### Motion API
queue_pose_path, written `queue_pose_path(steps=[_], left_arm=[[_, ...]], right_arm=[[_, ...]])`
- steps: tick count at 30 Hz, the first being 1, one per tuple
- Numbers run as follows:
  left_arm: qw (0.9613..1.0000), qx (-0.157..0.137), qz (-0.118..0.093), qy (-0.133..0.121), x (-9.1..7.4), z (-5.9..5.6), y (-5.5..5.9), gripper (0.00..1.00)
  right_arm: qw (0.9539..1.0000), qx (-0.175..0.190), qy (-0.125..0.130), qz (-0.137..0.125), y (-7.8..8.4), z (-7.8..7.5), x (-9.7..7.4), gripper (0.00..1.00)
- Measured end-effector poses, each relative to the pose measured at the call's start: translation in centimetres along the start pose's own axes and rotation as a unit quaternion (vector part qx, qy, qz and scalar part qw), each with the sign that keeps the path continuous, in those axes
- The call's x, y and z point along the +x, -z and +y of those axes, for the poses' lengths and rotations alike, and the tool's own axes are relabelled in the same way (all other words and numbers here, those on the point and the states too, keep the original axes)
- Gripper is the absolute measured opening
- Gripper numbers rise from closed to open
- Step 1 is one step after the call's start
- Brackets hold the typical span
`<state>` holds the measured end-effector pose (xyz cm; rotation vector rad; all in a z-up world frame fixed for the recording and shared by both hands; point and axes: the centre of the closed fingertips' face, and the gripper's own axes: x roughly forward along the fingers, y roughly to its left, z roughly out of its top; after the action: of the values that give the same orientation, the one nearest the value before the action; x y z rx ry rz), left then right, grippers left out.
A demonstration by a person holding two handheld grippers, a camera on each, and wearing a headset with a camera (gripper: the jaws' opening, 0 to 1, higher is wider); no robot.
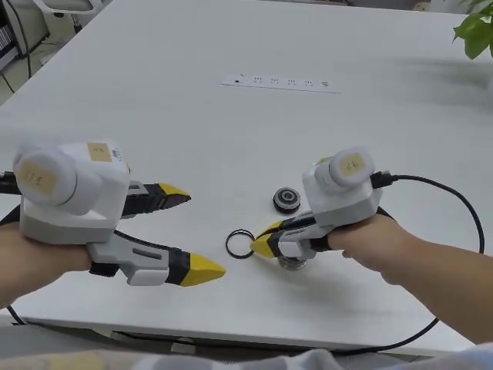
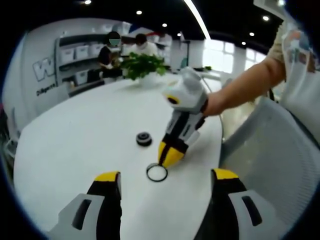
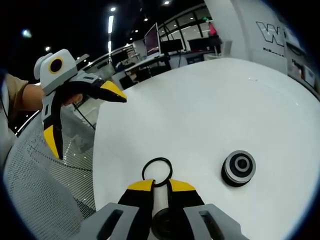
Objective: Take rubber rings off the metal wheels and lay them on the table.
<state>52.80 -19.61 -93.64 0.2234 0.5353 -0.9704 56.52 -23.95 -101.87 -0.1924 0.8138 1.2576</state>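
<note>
The white table (image 1: 231, 139) took up most of the head view, with a white power strip (image 1: 281, 82) lying flat towards its far side. The left gripper (image 1: 206, 233) hung over the near left part of the table with its jaws spread wide. Nothing sat between the yellow tips, and they touched nothing. The right gripper (image 1: 263, 245) was held low over the table on the near right, a black cable (image 1: 454, 200) trailing from its back. Its jaws were drawn close, with only a narrow gap between the yellow tips in the right gripper view. A dark round wheel (image 3: 165, 226) sat low between them, back near their roots, but it could not be told whether they clamped it. A second metal wheel (image 1: 286, 200), dark-rimmed with a bright hub, stood alone on the table just beyond the right gripper, clear of both grippers. The black rubber ring (image 1: 239, 243) lay flat on the table right in front of the right gripper's tips. It looked to be touching them or nearly so, and it was off both wheels.
</note>
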Motion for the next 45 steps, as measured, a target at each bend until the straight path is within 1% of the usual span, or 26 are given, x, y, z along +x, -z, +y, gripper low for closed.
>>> queue_pose_path(steps=[7, 10, 15, 17, 20, 25, 28, 30, 34, 37, 42, 45], left_arm=[[1.0000, 0.000, 0.003, 0.002, 0.1, 0.0, 0.0, 0.74], [1.0000, 0.001, 0.003, 0.003, 0.1, -0.1, -0.1, 0.74], [1.0000, 0.001, 0.001, 0.002, 0.1, 0.1, -0.3, 0.74], [1.0000, 0.000, 0.000, 0.001, 0.0, 0.2, -0.4, 0.74], [1.0000, -0.001, -0.002, -0.001, 0.0, 0.5, -0.6, 0.74], [1.0000, -0.003, -0.007, -0.005, 0.2, 1.1, -1.2, 0.74], [0.9999, -0.001, -0.009, -0.006, 0.3, 1.4, -1.5, 0.73], [0.9999, 0.000, -0.011, -0.008, 0.4, 1.6, -1.8, 0.73], [0.9999, -0.003, -0.014, -0.008, 0.8, 2.0, -2.2, 0.73], [0.9999, -0.002, -0.014, -0.009, 1.1, 2.3, -2.3, 0.73], [0.9997, -0.006, -0.019, -0.011, 1.5, 3.0, -2.9, 0.73], [0.9996, -0.007, -0.023, -0.013, 1.9, 3.4, -3.3, 0.73]], right_arm=[[0.9999, -0.015, 0.003, 0.005, 0.1, 0.1, -0.2, 0.10], [0.9999, -0.016, 0.003, 0.001, -0.1, 0.1, -0.4, 0.11], [0.9998, -0.007, 0.007, -0.020, -0.8, -0.2, -1.1, 0.13], [0.9994, -0.009, 0.011, -0.030, -1.1, -0.4, -1.5, 0.13], [0.9985, -0.001, 0.019, -0.051, -1.8, -1.0, -2.3, 0.15], [0.9969, 0.008, 0.032, -0.071, -2.3, -1.8, -3.5, 0.17], [0.9952, 0.017, 0.037, -0.089, -2.7, -2.4, -4.5, 0.19], [0.9943, 0.018, 0.043, -0.096, -2.9, -2.7, -5.0, 0.19], [0.9929, 0.015, 0.056, -0.104, -2.9, -3.2, -5.8, 0.21], [0.9912, 0.012, 0.068, -0.113, -3.1, -3.7, -6.4, 0.24], [0.9897, 0.003, 0.081, -0.118, -3.0, -4.2, -7.0, 0.30], [0.9893, 0.003, 0.084, -0.119, -2.9, -4.5, -7.2, 0.30]])
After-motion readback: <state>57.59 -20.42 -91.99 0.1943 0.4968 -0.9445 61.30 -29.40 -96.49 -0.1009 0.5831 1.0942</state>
